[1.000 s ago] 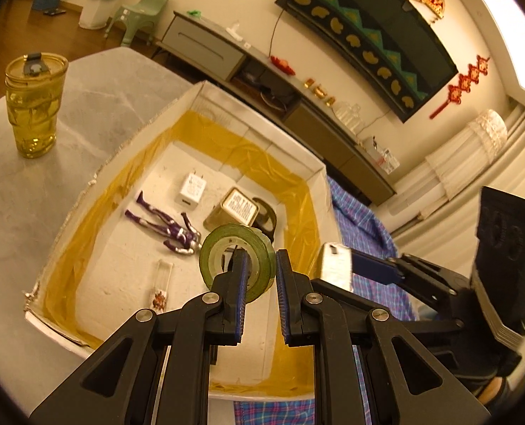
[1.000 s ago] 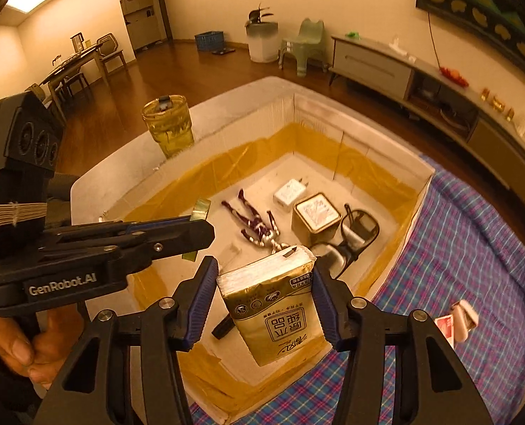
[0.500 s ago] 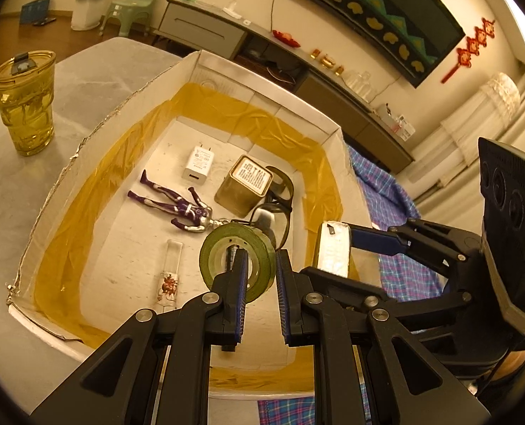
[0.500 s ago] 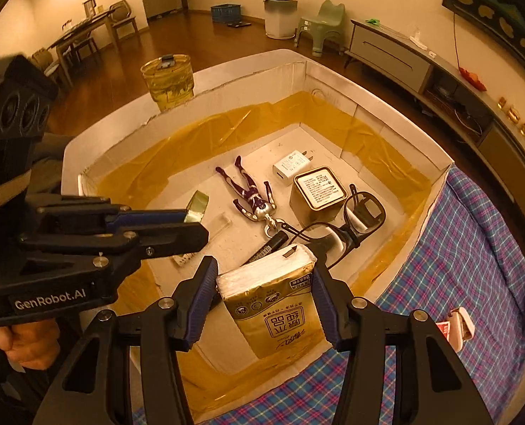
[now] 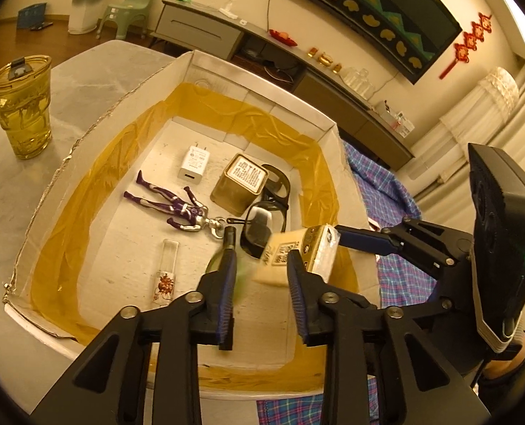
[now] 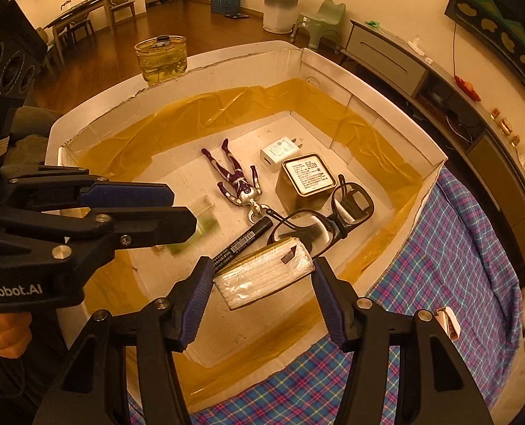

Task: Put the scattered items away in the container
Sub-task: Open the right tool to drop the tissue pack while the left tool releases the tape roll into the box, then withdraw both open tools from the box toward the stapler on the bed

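Observation:
The container is a white cardboard box [image 5: 85, 134] [image 6: 368, 85] lined with yellow tape. My left gripper [image 5: 260, 283] is open above its near end; the green tape roll [image 5: 223, 265] [image 6: 200, 228] is a blur falling just below its fingers. My right gripper [image 6: 262, 294] is open too, and the tissue pack [image 6: 262, 276] [image 5: 297, 255] is tilted between its fingers, dropping into the box. Inside lie a purple figure [image 5: 170, 205], a white charger [image 5: 193, 161], a gold tin [image 5: 243, 186], glasses [image 6: 333, 212], a black marker [image 6: 243, 239] and a clear tube [image 5: 166, 269].
A tumbler of yellow liquid [image 5: 21, 106] stands on the grey table left of the box. A plaid cloth [image 6: 457, 265] lies right of the box with a small white item [image 6: 446, 322] on it. A sideboard [image 5: 297, 63] stands behind.
Both grippers have opened. The green tape roll has left the left gripper and the tissue pack has tipped over out of the right gripper's hold, both falling into the box.

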A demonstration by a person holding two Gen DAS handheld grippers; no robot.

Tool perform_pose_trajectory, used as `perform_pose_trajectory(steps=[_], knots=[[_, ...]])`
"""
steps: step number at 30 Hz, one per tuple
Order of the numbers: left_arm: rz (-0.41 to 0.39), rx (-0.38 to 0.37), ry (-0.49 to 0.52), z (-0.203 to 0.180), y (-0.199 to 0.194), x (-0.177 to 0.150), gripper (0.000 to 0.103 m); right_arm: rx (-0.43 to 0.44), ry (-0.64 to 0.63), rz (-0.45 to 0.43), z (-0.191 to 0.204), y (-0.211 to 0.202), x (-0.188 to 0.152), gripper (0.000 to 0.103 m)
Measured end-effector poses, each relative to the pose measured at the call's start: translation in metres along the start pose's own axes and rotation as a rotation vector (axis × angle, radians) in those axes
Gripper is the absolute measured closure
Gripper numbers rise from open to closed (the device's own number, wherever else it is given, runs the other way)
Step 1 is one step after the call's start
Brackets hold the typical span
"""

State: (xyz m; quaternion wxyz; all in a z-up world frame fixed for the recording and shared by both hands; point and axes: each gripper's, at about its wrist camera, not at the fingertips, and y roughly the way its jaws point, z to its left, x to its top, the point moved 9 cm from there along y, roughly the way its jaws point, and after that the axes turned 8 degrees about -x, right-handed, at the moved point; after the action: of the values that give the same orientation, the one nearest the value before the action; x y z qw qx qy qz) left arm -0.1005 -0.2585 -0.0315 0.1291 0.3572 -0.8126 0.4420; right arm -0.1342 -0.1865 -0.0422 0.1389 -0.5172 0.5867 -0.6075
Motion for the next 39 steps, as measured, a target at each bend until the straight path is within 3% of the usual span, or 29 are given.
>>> perform_pose_trajectory(steps=[7, 29, 39], knots=[[0.0, -0.009, 0.012, -0.006, 0.0, 0.0, 0.058, 0.011, -0.004, -0.005, 0.003, -0.003, 0.0, 0.043], [-0.034, -0.013, 0.012, -0.007, -0.005, 0.001, 0.057, -0.001, -0.018, -0.031, 0.004, -0.021, -0.007, 0.042], [-0.095, 0.055, 0.052, -0.009, -0.016, 0.0, 0.057, 0.0, -0.003, -0.071, 0.001, -0.047, -0.017, 0.042]])
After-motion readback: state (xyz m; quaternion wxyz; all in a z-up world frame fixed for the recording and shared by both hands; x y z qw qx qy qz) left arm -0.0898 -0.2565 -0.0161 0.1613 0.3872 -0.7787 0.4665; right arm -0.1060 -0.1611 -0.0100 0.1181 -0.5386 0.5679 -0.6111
